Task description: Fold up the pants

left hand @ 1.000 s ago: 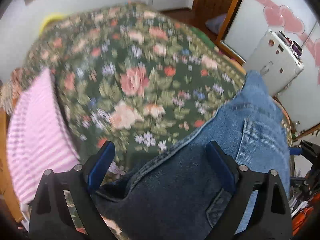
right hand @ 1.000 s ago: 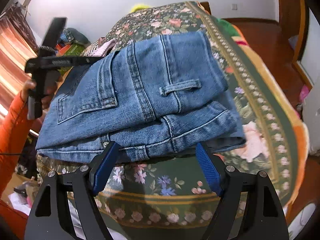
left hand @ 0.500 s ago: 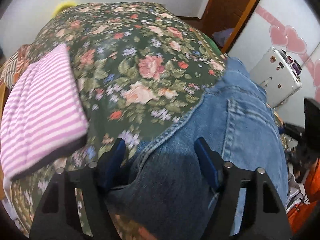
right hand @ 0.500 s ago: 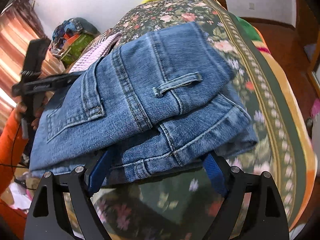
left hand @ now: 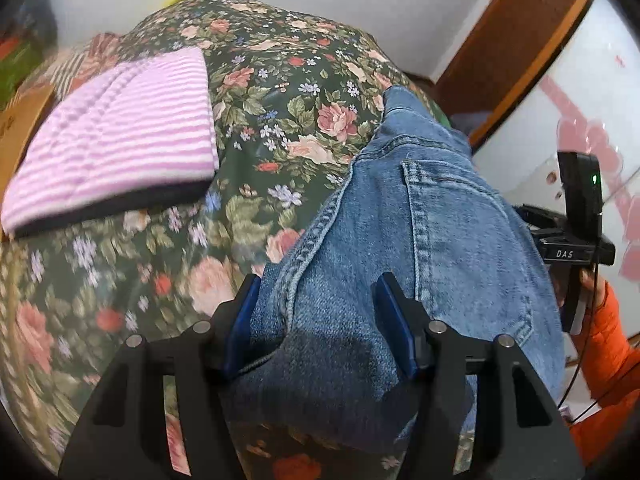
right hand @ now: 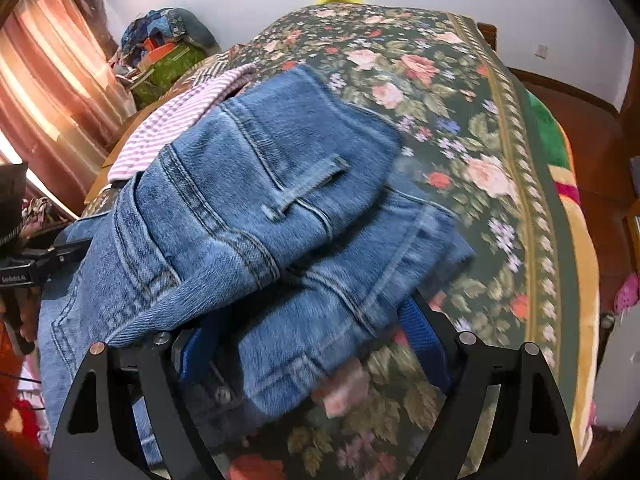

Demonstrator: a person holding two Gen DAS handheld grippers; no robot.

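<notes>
Surface: bed under dark-green floral bedspread [left hand: 304,92] | on it: folded blue jeans [right hand: 256,208]; folded pink-striped cloth [left hand: 120,136] beside, apart

Left gripper [left hand: 320,320] points steeply down, its blue pads [left hand: 394,322] closing around denim at 6 o'clock. Right gripper [right hand: 312,332] also tilts down, jaws closing, cloth between them. An orange sleeve [left hand: 608,340] shows at 4 o'clock.

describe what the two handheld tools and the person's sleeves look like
Both are black angular frames with silver bolt heads and blue pads inside the fingers: the left tool and the right tool. Seen from the left wrist view, the right tool carries a black box with a green light and white "DAS" lettering, with a thin black cable trailing. The sleeve is bright orange.
</notes>
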